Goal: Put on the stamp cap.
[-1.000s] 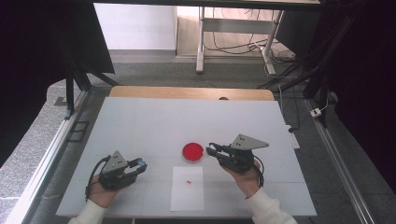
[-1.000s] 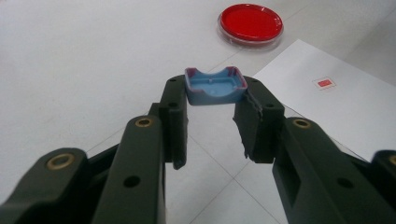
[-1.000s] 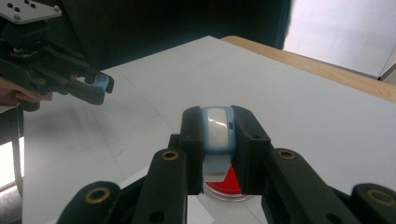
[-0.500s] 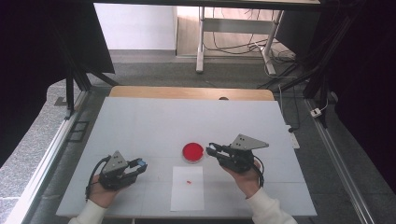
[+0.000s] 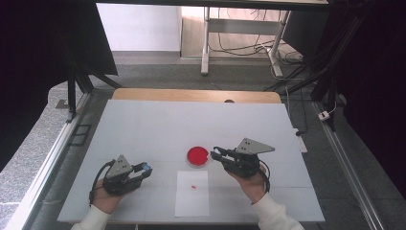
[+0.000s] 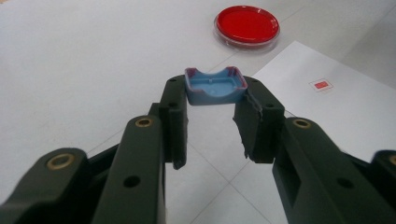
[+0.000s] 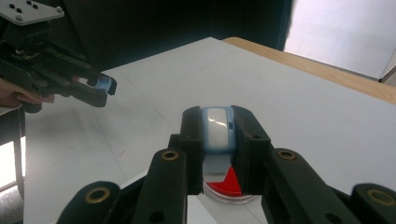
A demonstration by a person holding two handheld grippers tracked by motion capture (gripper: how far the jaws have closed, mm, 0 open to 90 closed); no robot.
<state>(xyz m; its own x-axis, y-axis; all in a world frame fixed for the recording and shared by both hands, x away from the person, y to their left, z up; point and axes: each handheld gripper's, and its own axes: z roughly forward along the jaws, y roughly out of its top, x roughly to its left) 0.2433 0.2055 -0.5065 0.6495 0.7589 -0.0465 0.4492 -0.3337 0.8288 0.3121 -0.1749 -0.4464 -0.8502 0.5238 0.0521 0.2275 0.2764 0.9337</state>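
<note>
Left gripper (image 6: pixel 212 100): jaws clamped on a small blue cap (image 6: pixel 215 86), hollow side facing the camera, reddish trim along its rim, pinched at the jaw tips. In the high view, left gripper (image 5: pixel 143 170) low on the left of the tabletop (image 5: pixel 158 124), held in the left hand (image 5: pixel 105 196), tips pointing right. Cap (image 5: pixel 146 167) seen there as a blue speck at the tips, just above the surface.

Right gripper (image 7: pixel 217 128): jaws closed on a small blue case (image 7: pixel 218 128) with a pale glossy face, held upright between the jaw tips. In the high view, right gripper (image 5: pixel 216 154) right of centre, carried by the right hand (image 5: pixel 251 182), tips pointing left. Grey three-cornered plate on top, cable trailing back to the wrist.

Outward from the right gripper: round dish (image 5: pixel 197 156) with red filling, flat on the tabletop, just beside the tips on their left. From the right gripper view, dish (image 7: pixel 224 186) partly hidden below and behind the held case. From the left gripper view, dish (image 6: pixel 247 25) farther off, beyond the cap.

White paper sheet (image 5: pixel 192 192) flat on the tabletop, between the two hands, just below the dish in the high view. Small red mark (image 5: pixel 193 186) near the sheet's upper middle; same mark (image 6: pixel 321 85) in the left gripper view as a small red rectangle.

Both grippers well apart, one on each side of sheet and dish.
</note>
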